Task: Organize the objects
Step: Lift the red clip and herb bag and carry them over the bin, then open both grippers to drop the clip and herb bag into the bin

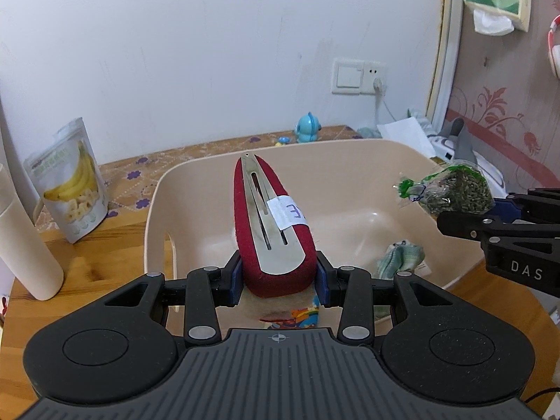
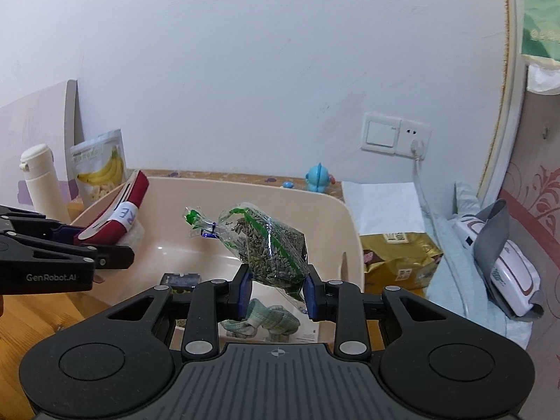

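Note:
My left gripper [image 1: 278,278] is shut on a dark red hair clip [image 1: 271,224] with a silver metal plate and a white label, held above the beige plastic bin [image 1: 350,161]. The same hair clip [image 2: 120,215] shows at the left of the right wrist view, above the bin's [image 2: 280,189] left rim. My right gripper [image 2: 276,292] is shut on a clear bag of dried herbs [image 2: 269,245], tied at its far end, over the bin. That herb bag [image 1: 451,190] appears at the right of the left wrist view. A green knitted cloth [image 2: 262,320] lies inside the bin.
A banana chip pouch [image 1: 71,182] and a cream bottle [image 1: 24,231] stand left of the bin on the wooden table [image 1: 87,262]. A blue toy [image 1: 308,127] sits behind it. A gold packet [image 2: 399,255] and a white device [image 2: 504,269] lie to the right.

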The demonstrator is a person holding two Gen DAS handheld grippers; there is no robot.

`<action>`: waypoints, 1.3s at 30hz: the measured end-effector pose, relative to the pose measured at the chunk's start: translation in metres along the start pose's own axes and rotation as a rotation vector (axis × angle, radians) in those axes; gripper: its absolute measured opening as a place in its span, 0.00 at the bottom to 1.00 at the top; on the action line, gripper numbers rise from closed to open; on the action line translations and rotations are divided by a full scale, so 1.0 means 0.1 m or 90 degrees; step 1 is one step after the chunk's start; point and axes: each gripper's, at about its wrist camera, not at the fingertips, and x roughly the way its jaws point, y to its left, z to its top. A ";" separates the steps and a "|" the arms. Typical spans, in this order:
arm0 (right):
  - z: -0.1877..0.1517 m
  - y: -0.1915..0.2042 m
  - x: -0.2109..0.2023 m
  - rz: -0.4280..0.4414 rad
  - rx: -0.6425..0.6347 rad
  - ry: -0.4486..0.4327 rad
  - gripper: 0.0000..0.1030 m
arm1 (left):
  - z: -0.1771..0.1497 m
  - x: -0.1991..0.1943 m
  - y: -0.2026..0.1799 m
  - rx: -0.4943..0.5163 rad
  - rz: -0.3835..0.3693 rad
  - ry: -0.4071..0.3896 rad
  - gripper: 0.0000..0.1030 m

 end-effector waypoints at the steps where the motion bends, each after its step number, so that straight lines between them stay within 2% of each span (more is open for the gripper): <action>1: 0.00 0.01 0.03 0.000 -0.001 0.004 0.28 | 0.00 0.03 0.00 0.001 0.000 0.004 0.39; 10: -0.05 0.11 0.22 -0.001 -0.026 0.042 0.28 | -0.03 0.25 0.00 0.004 -0.002 0.037 0.39; 17: -0.05 0.14 0.23 0.002 -0.034 0.054 0.30 | -0.04 0.22 0.00 0.007 0.007 0.038 0.40; 18: -0.05 0.14 0.23 0.002 -0.034 0.056 0.40 | -0.04 0.21 0.00 0.008 0.010 0.037 0.40; 20: -0.05 0.13 0.22 0.004 -0.033 0.056 0.41 | -0.04 0.17 0.00 0.003 0.013 0.035 0.41; 22: -0.05 0.13 0.19 0.005 -0.030 0.052 0.43 | -0.04 0.13 0.01 -0.004 0.013 0.029 0.47; 23: -0.05 0.12 0.17 0.006 -0.028 0.050 0.46 | -0.03 0.10 0.01 -0.007 0.014 0.025 0.50; 25: -0.05 0.11 0.12 0.008 -0.020 0.041 0.53 | -0.02 0.03 0.00 -0.010 0.016 0.014 0.62; 29: -0.03 0.08 0.00 0.000 -0.012 0.019 0.70 | 0.00 -0.14 0.00 -0.016 0.014 -0.008 0.70; 31: -0.02 0.06 -0.07 -0.006 -0.006 0.009 0.74 | 0.00 -0.22 -0.01 -0.019 0.013 -0.016 0.76; 34: -0.02 0.03 -0.17 -0.006 0.003 -0.001 0.78 | -0.02 -0.34 -0.02 -0.020 0.015 -0.026 0.77; 36: -0.03 0.02 -0.22 -0.007 0.006 -0.007 0.88 | -0.04 -0.40 -0.01 -0.021 0.015 -0.028 0.78; 39: -0.06 0.02 -0.32 -0.005 0.009 -0.019 0.94 | -0.09 -0.48 -0.01 -0.022 0.017 -0.029 0.83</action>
